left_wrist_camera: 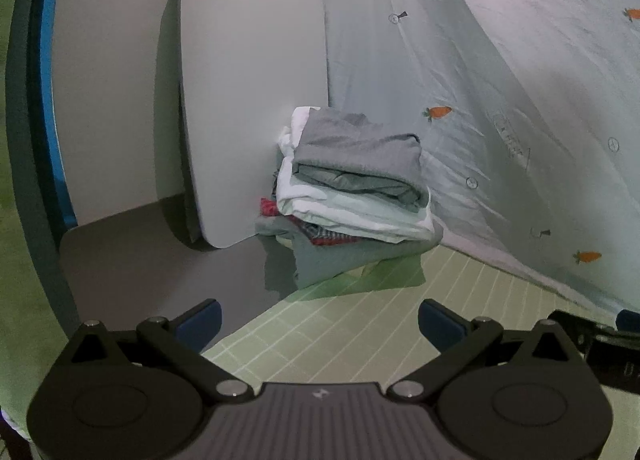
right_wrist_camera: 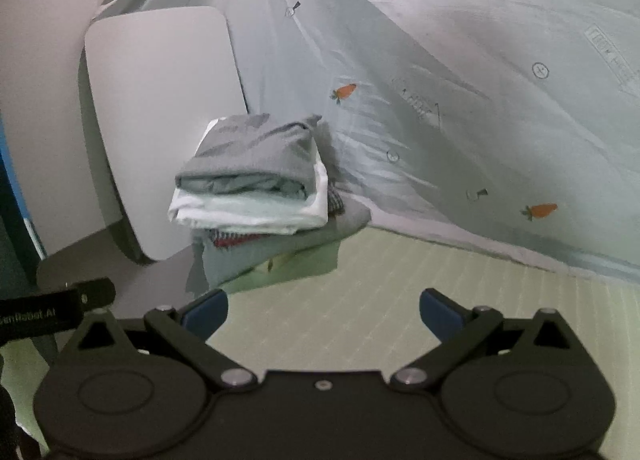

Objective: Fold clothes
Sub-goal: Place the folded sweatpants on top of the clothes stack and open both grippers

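Right wrist: "GenRobot.AI" label (right_wrist_camera: 30,316) on left tongs (right_wrist_camera: 96,292).

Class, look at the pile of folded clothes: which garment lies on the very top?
The grey folded garment tops the pile. It rests on a white garment; the red checked piece and another grey one lie lower down.

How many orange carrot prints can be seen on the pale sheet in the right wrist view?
2: one carrot up beside the folded pile, another lower right near the green mat. Folds may hide more.
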